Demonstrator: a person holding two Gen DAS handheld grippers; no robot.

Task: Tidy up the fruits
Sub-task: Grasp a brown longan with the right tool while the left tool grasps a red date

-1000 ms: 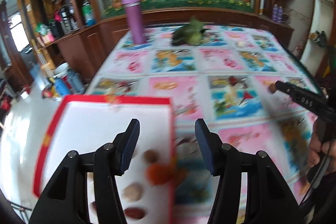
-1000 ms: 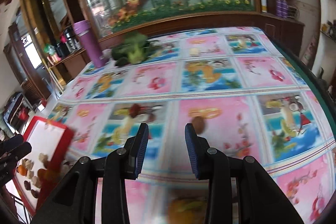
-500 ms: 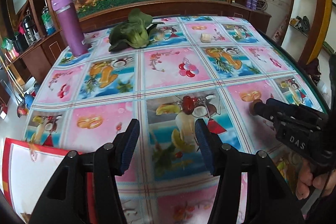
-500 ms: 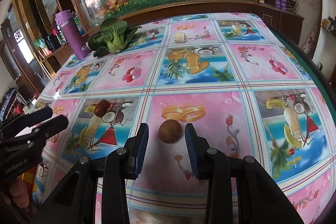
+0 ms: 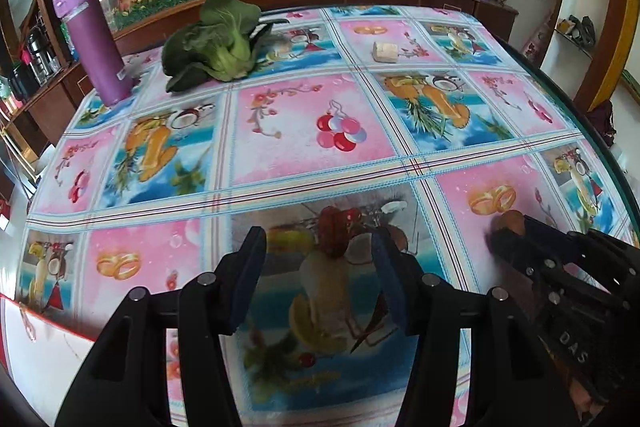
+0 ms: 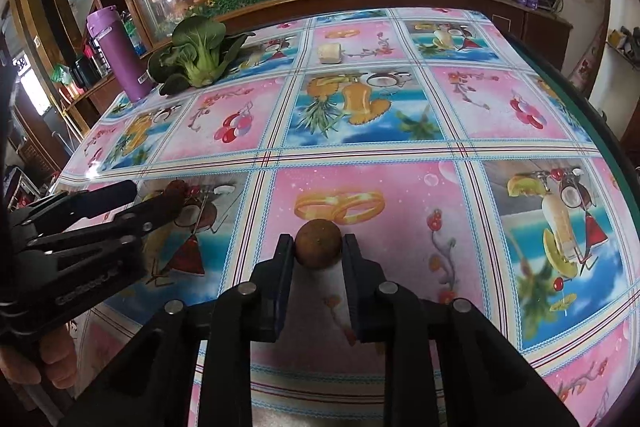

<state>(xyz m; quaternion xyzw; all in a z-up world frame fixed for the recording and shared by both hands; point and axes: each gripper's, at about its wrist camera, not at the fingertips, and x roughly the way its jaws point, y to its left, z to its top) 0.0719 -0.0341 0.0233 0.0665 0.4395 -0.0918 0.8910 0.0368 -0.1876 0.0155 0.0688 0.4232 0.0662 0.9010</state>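
Right gripper (image 6: 318, 253) clamping one brown fruit (image 6: 318, 243) (round), left gripper (image 5: 320, 267) wide — one red fruit (image 5: 334, 233) between.

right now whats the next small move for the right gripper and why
Probably lift. The right gripper has its pads against both sides of the brown fruit, which sits on the tablecloth. Raising it a little would show whether the grip holds before carrying it towards the tray.

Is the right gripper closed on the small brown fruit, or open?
Shut on it. In the right wrist view both fingers of the right gripper press the sides of the brown fruit.
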